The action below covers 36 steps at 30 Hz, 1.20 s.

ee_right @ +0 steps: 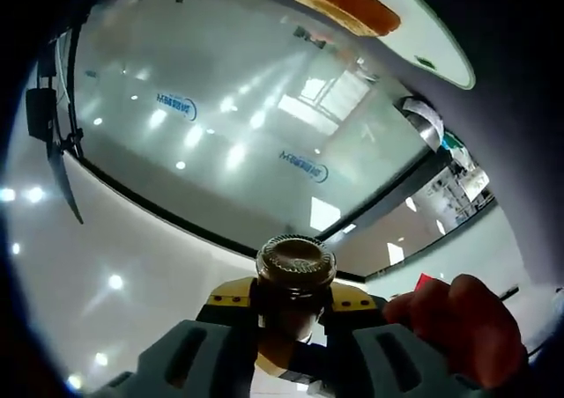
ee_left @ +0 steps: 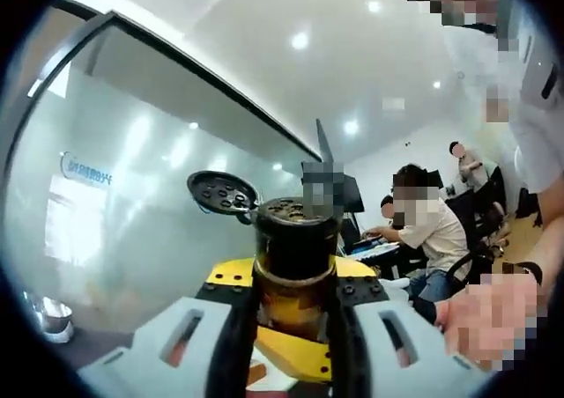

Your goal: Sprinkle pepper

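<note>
My left gripper (ee_left: 295, 332) is shut on a dark pepper shaker (ee_left: 295, 248) with an amber lower body. The shaker stands upright between the jaws, and its black flip lid (ee_left: 222, 192) hangs open to the left above the perforated top. In the right gripper view the room appears upside down. My right gripper (ee_right: 295, 350) is shut on a second brown shaker (ee_right: 296, 273) whose perforated top faces the camera. A white plate (ee_right: 423, 37) with a browned piece of food (ee_right: 344, 0) lies on a dark table (ee_right: 520, 125) at the view's top.
A frosted glass wall (ee_left: 150, 204) runs behind both scenes. A metal cup (ee_left: 53, 317) stands at the lower left. Seated people (ee_left: 432, 226) work at desks on the right. A hand (ee_right: 458, 327) sits beside my right gripper.
</note>
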Tool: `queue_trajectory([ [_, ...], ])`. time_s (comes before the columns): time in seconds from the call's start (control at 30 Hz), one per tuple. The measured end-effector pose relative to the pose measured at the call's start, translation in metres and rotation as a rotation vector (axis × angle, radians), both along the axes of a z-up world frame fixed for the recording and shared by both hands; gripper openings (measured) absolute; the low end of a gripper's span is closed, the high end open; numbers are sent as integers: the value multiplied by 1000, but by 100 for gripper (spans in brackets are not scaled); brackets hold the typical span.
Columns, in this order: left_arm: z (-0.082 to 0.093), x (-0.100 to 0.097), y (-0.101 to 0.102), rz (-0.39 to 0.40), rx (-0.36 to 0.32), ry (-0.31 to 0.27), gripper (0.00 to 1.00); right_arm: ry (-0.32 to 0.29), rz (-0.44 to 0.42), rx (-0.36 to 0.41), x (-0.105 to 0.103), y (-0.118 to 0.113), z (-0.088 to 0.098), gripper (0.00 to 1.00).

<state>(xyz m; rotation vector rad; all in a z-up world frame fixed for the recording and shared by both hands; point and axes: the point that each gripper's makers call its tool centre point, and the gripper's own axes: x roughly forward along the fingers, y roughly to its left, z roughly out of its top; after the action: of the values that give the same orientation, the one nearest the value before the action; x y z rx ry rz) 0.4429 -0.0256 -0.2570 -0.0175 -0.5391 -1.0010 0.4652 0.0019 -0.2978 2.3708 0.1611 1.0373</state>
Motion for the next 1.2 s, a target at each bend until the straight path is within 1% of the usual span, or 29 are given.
queue_trajectory([
  [0.1,2,-1,2,-3,-11,2,19,-12,-16,-30,1,1,0,25],
  [0.23,2,6,10,4,-25,16,19,2,-21,-49,4,4,-1,25],
  [0.3,3,5,10,9,-23,9,19,2,-24,-48,5,4,-1,25],
  [0.37,4,3,9,26,-7,-13,19,-6,-37,-63,7,4,-3,26],
  [0.43,3,3,9,33,6,-18,19,-2,-50,-83,9,4,-5,27],
  [0.47,3,4,9,31,9,-17,19,0,-51,-81,9,3,-5,27],
  [0.6,7,4,12,29,0,-16,19,0,-60,-88,9,3,-6,27],
  [0.67,11,3,13,23,-7,-13,19,-2,-78,-108,9,3,-8,27],
  [0.8,15,8,21,26,-11,-12,19,6,-116,-124,13,-4,-17,26],
  [0.83,16,10,23,30,-9,-10,19,12,-132,-140,15,-7,-22,26],
  [0.87,16,11,24,30,-8,-6,19,15,-162,-165,17,-10,-26,26],
  [0.93,17,8,25,29,-3,2,19,17,-177,-212,18,-14,-33,26],
  [0.97,16,9,28,34,5,4,19,13,-210,-261,20,-19,-38,26],
  [1.0,15,11,29,38,16,9,19,-6,-256,-314,20,-24,-39,26],
  [1.1,10,15,34,31,42,30,19,-93,-337,-465,14,-33,-33,27],
  [1.13,7,16,35,21,44,48,19,-150,-414,-582,12,-41,-30,29],
  [1.17,5,18,38,15,48,63,19,-183,-456,-645,10,-45,-28,31],
  [1.2,2,19,39,1,56,79,19,-222,-513,-726,9,-52,-25,32],
])
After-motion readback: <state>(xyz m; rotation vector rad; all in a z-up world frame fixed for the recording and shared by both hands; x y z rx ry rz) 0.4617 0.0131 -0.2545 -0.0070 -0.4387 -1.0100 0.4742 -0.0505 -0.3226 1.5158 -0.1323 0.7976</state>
